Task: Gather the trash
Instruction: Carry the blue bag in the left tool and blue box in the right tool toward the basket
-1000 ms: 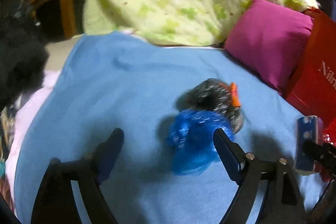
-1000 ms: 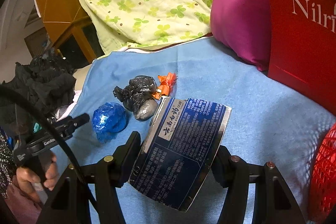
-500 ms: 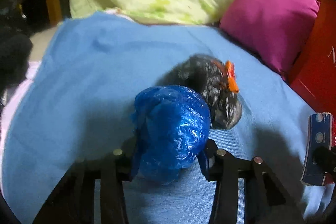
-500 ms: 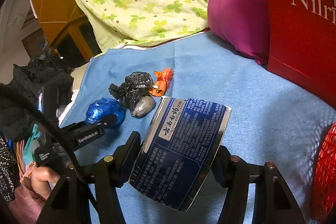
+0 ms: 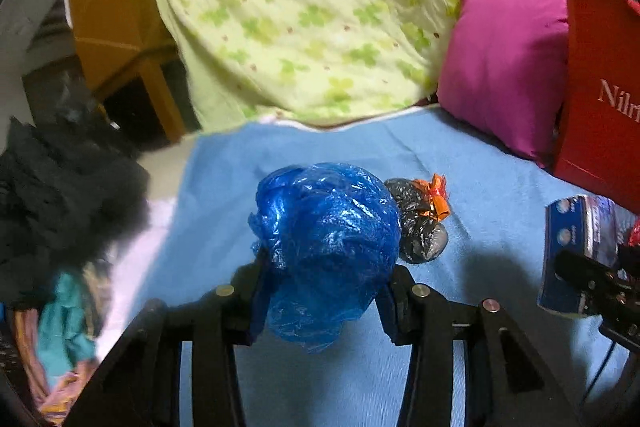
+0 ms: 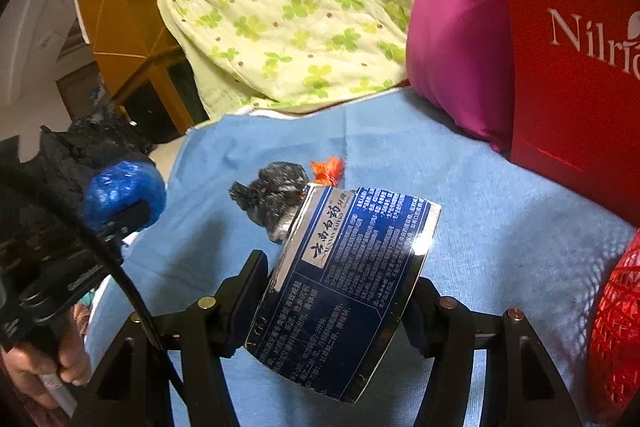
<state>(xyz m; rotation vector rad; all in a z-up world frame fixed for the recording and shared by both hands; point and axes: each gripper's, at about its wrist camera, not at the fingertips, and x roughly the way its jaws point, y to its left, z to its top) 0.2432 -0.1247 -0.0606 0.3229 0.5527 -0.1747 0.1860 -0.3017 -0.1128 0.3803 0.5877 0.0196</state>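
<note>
My left gripper [image 5: 322, 291] is shut on a crumpled blue plastic bag [image 5: 326, 243] and holds it above the blue blanket [image 5: 500, 163]; the bag also shows in the right wrist view [image 6: 124, 193]. My right gripper [image 6: 338, 291] is shut on a dark blue carton [image 6: 344, 287] with Chinese print, also in the left wrist view [image 5: 576, 251]. A black plastic wad [image 5: 420, 227] with an orange wrapper [image 5: 436, 195] beside it lies on the blanket, behind both grippers [image 6: 276, 199].
A red paper bag [image 6: 576, 67] stands at the right beside a magenta pillow [image 5: 504, 67]. A green-patterned quilt [image 5: 320, 7] lies behind. Black cloth [image 5: 60, 195] is piled at the left. Red mesh [image 6: 616, 327] shows at the right edge.
My left gripper closed on the blue bag and lifted it off the blanket, moving up and to the left. My right gripper kept its hold on the carton.
</note>
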